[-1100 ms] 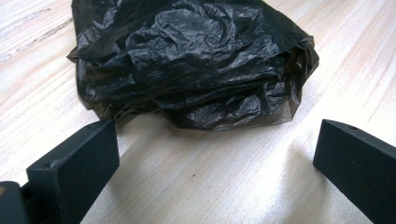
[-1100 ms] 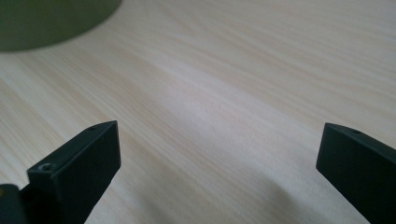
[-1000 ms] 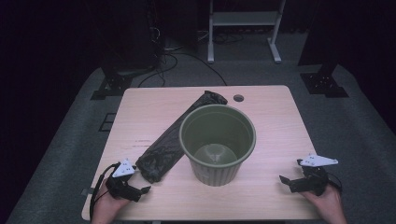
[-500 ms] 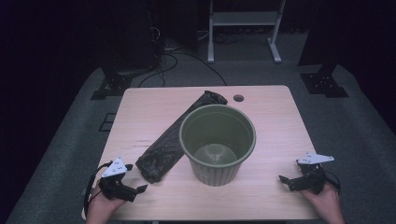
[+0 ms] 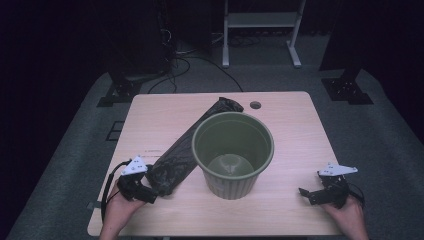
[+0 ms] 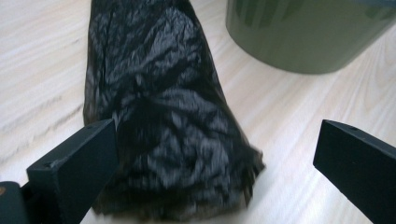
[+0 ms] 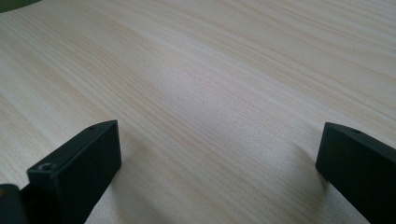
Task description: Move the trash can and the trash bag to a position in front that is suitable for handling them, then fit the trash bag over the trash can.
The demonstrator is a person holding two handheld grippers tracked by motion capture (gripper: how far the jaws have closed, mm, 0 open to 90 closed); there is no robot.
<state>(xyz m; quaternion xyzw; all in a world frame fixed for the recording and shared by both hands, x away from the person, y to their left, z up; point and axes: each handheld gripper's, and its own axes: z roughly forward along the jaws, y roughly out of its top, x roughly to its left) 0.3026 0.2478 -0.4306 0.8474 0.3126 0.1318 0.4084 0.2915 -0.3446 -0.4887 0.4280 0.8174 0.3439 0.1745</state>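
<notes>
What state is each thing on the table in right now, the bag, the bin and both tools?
Black bag: rolled up, lying flat on the table, its far part behind the bin.
Green bin: upright, empty, no liner.
Left tool: open, jaws on either side of the bag's near end, not closed on it.
Right tool: open, over bare wood, holding nothing.

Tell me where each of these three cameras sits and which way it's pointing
High view: above the person's side, looking forward and down on the table; both hands with grippers show.
Left gripper view: rides the left gripper, facing the black bag and green bin; open jaws show.
Right gripper view: rides the right gripper, facing bare wood; open jaws show.
High and left gripper views share bag and bin.
</notes>
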